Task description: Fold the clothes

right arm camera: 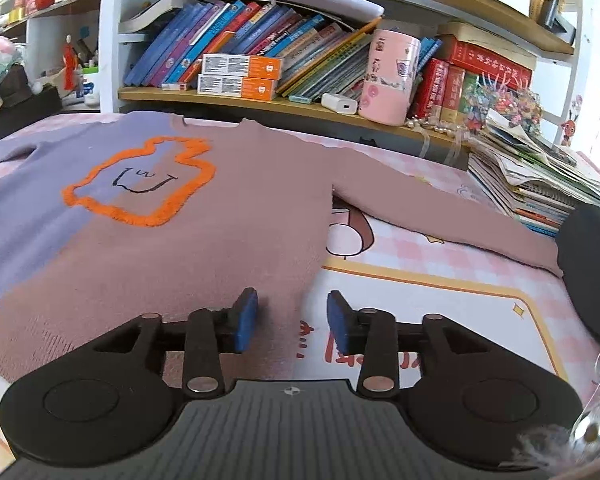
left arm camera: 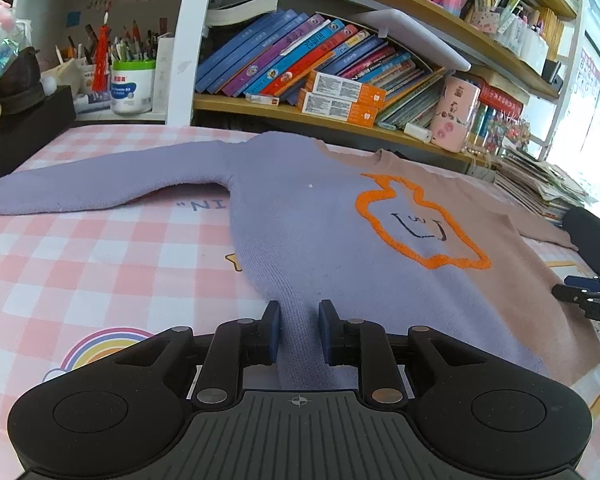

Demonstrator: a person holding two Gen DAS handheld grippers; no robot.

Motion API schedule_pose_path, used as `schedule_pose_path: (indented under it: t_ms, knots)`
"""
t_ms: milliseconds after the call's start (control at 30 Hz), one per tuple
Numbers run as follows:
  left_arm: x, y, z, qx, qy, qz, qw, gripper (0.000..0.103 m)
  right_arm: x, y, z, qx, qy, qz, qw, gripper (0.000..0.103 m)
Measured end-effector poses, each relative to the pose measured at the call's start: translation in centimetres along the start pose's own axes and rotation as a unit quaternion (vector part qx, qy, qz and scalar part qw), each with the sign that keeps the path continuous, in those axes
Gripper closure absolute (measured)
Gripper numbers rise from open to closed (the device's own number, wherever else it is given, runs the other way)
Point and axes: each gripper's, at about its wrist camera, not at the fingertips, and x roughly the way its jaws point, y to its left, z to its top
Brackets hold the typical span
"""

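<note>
Both claws are wide: left claw [left arm camera: 299, 330] straddles the sweater [left arm camera: 300, 216] hem, right claw [right arm camera: 292, 320] its corner; uneven pinches would skew the fold.

open tool [right arm camera: 293, 320], sweater [right arm camera: 204, 216] hem corner

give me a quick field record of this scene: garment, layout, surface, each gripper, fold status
garment: two-tone knit sweater, lilac and dusty pink, with an orange fuzzy outline motif
layout: spread flat, front up, both sleeves out to the sides
surface: pink checked table mat
left gripper: open, fingers either side of the lilac hem corner
right gripper: open, at the pink hem corner
fold status: no fold made yet
background: wooden bookshelf behind
</note>
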Motion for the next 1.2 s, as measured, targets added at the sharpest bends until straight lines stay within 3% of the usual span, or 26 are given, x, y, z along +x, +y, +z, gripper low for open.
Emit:
schedule_pose_path:
  t_ms: [133,200,267,333,433,500,567,667,833,1000,1200]
  knots:
    - [0.0,0.1,0.0,-0.003,-0.001,0.001,1.0,0.08,0.1,-0.3,0.0,0.01,0.005,-0.006,1.0,0.053]
    - [-0.1,-0.2,0.0,0.002,-0.006,0.024,0.9997,0.068,0.2,-0.5,0.0,0.015,0.007,-0.009,1.0,0.035]
    - [-0.3,-0.7,-0.1,0.013,-0.014,0.047,0.9987,0.062,0.3,-0.7,0.0,0.02,0.009,-0.012,1.0,0.013]
    - [-0.7,-1.2,-0.2,0.027,-0.025,0.06,0.9975,0.061,0.3,-0.9,0.0,0.026,0.011,-0.015,0.999,0.01]
    - [-1.0,-1.5,-0.1,0.037,-0.036,0.077,0.9957,0.039,0.4,-1.0,-0.1,0.03,0.014,-0.02,0.999,0.003]
    - [-1.0,-1.6,-0.1,0.042,-0.036,0.084,0.9949,0.023,0.4,-0.7,-0.1,0.024,0.014,-0.022,0.999,0.001]
    - [-0.7,-1.8,0.0,0.048,-0.028,0.091,0.9944,0.013,0.4,-0.6,-0.1,0.02,0.013,-0.024,0.999,0.0]
    - [-0.2,-2.1,0.1,0.058,-0.013,0.093,0.9938,0.007,0.3,-0.5,-0.1,0.017,0.012,-0.026,0.999,0.0]
    - [0.2,-1.9,0.0,0.052,-0.001,0.089,0.9947,0.006,-0.1,-0.1,0.0,0.005,-0.001,-0.012,1.0,0.0]
    - [0.5,-1.0,0.1,0.031,0.012,0.09,0.9954,0.005,-0.6,1.5,1.7,-0.04,-0.037,0.029,0.998,0.0]
    - [0.5,-1.0,0.0,0.027,0.015,0.087,0.9957,0.003,1.3,3.9,5.3,-0.102,-0.081,0.096,0.987,0.0]
